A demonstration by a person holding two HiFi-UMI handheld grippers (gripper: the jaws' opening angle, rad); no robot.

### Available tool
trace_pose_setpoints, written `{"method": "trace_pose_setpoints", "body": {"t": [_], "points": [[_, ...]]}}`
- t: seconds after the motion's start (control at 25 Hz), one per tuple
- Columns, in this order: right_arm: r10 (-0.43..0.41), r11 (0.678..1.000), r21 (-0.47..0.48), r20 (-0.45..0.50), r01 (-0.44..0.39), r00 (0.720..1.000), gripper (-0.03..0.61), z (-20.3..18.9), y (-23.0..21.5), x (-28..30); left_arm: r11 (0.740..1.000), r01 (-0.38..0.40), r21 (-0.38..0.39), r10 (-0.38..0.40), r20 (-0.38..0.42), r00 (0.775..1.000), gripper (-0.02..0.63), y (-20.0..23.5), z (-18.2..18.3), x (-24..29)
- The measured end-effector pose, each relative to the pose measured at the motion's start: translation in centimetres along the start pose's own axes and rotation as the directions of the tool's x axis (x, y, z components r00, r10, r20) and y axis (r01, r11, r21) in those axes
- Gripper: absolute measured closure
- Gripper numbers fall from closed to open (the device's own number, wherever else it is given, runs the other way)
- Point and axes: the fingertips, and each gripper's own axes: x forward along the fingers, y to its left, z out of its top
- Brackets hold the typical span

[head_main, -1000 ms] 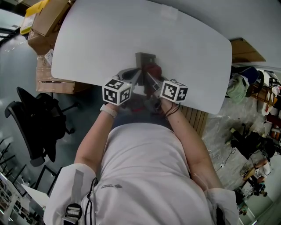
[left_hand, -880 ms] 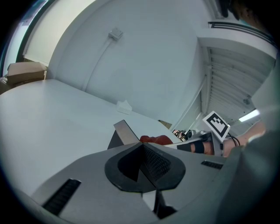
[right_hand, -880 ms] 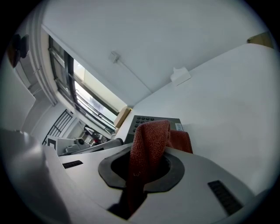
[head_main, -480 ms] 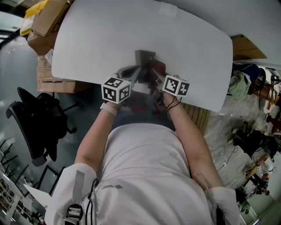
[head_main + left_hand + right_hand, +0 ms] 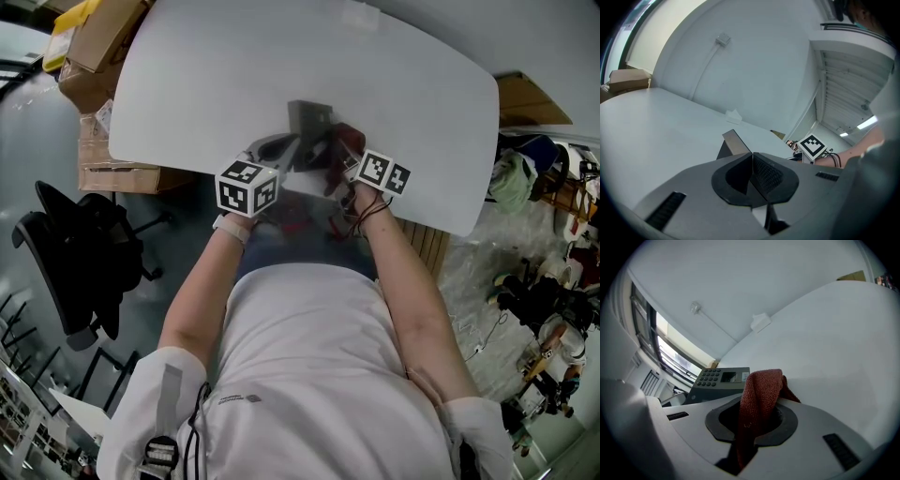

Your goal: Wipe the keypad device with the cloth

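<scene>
My cloth (image 5: pixel 760 397) is rust-red and coarsely woven. It is bunched into a fold and pinched in my right tool (image 5: pixel 753 423), with its top standing above the jaws. The keypad (image 5: pixel 719 380) is a dark grey wedge with rows of buttons and a small screen. It lies face up on the white surface (image 5: pixel 825 348), just beyond the cloth.

Your cloth (image 5: pixel 761 390): coarse, rough weave. Your keypad (image 5: pixel 717 383): matt plastic, smooth casing. Your table (image 5: pixel 834 343): smooth, matt top.
</scene>
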Motion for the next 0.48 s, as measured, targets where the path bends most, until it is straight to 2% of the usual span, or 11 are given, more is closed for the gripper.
{"method": "trace_pose_setpoints", "body": {"t": [0.08, 0.24, 0.48], "points": [[0.015, 1.0, 0.024, -0.005, -0.015, 1.0, 0.525, -0.2, -0.2, 0.1, 1.0, -0.007, 0.002, 0.007, 0.0, 1.0, 0.601, 0.2, 0.0, -0.1], [0.025, 1.0, 0.011, -0.014, -0.024, 1.0, 0.525, -0.7, 0.6, -0.1, 1.0, -0.018, 0.005, 0.018, 0.005, 1.0, 0.601, 0.7, 0.4, -0.4], [0.04, 0.999, 0.003, -0.07, -0.04, 0.997, 0.525, -4.0, 1.3, -0.7, 0.999, -0.035, 0.004, 0.035, 0.0, 0.999, 0.601, 2.2, 0.6, -0.9]]}}
